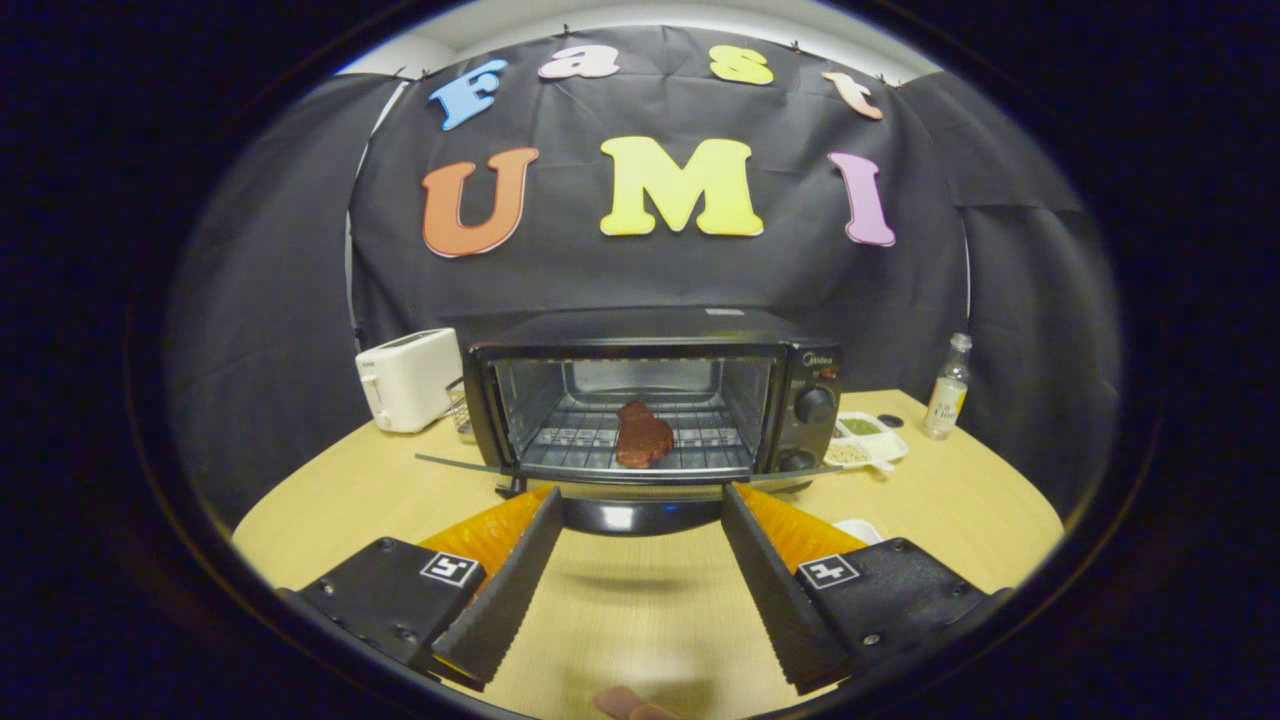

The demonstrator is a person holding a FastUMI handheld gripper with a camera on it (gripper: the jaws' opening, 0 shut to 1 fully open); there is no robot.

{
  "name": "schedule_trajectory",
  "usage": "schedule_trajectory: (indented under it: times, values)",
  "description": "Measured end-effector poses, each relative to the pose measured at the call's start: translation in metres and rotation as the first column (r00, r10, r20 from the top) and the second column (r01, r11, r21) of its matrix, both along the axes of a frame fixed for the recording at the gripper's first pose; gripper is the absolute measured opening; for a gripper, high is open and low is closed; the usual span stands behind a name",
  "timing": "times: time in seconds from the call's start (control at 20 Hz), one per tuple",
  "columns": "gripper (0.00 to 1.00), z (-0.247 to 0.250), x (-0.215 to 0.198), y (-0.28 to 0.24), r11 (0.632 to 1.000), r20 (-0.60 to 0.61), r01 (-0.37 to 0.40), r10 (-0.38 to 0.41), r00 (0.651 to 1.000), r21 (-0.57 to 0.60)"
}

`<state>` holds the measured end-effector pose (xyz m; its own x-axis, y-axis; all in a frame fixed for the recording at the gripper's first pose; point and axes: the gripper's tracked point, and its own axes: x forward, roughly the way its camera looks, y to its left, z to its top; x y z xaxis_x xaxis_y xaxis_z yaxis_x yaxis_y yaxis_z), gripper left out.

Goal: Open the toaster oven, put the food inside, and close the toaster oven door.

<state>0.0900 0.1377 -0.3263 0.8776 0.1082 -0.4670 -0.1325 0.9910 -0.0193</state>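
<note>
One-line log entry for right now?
gripper: open, holding nothing | toaster oven: door down | meat: on rack | left: close door

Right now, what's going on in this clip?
A person is working a handheld gripper at a toaster oven on a wooden table. The oven's door is folded down open, and a piece of brown meat already lies on the rack inside. The jaws are spread open, empty, just short of the lowered door's front edge. Putting the food in looks done; the door isn't closed yet.
</note>
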Motion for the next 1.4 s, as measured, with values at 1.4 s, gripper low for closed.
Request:
schedule_trajectory:
  times: [1.4]
  values:
    - [1.00,0.293,-0.129,-0.061,0.999,0.400,-0.051,0.048,0.915,-0.002]
